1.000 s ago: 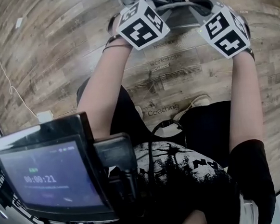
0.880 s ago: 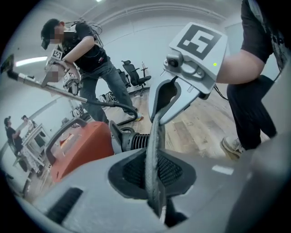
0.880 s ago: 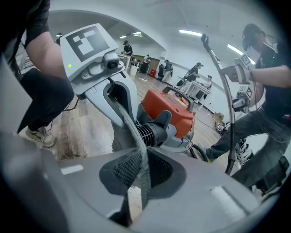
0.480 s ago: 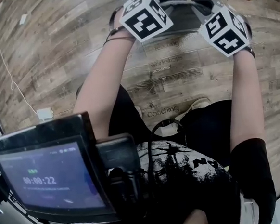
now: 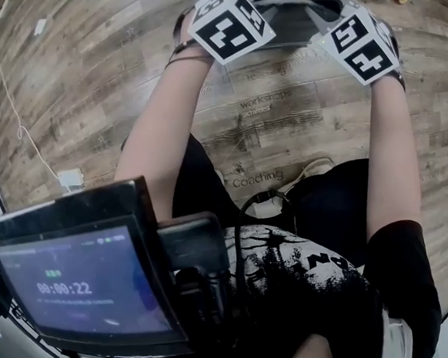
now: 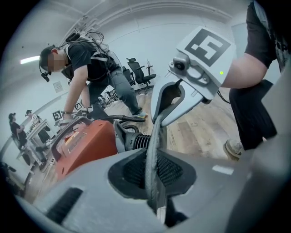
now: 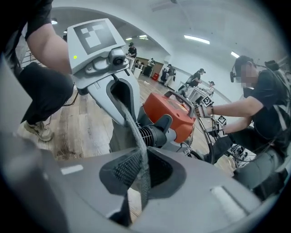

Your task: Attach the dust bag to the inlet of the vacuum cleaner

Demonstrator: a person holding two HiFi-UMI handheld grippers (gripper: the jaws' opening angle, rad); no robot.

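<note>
A grey dust bag [image 5: 298, 20] is stretched between my two grippers at the top of the head view. My left gripper [image 6: 153, 175] is shut on one edge of the bag [image 6: 157, 136], which runs up as a thin grey band to the right gripper [image 6: 182, 88] opposite. My right gripper [image 7: 138, 173] is shut on the other edge of the bag [image 7: 135, 136], facing the left gripper [image 7: 111, 75]. Just beyond the bag sits the orange vacuum cleaner [image 6: 86, 145] [image 7: 175, 113], its black ribbed inlet [image 6: 136, 141] [image 7: 152, 133] pointing towards me.
Another person [image 6: 86, 63] [image 7: 254, 104] bends over the far side of the vacuum, hands near it. A white cable and plug block [image 5: 69, 179] lie on the wood floor at left. My shoes [image 5: 315, 163] and a chest-mounted screen [image 5: 70, 279] fill the lower head view.
Both grippers, still holding the bag, have crept slightly towards the top of the head view. Their grips look unchanged.
</note>
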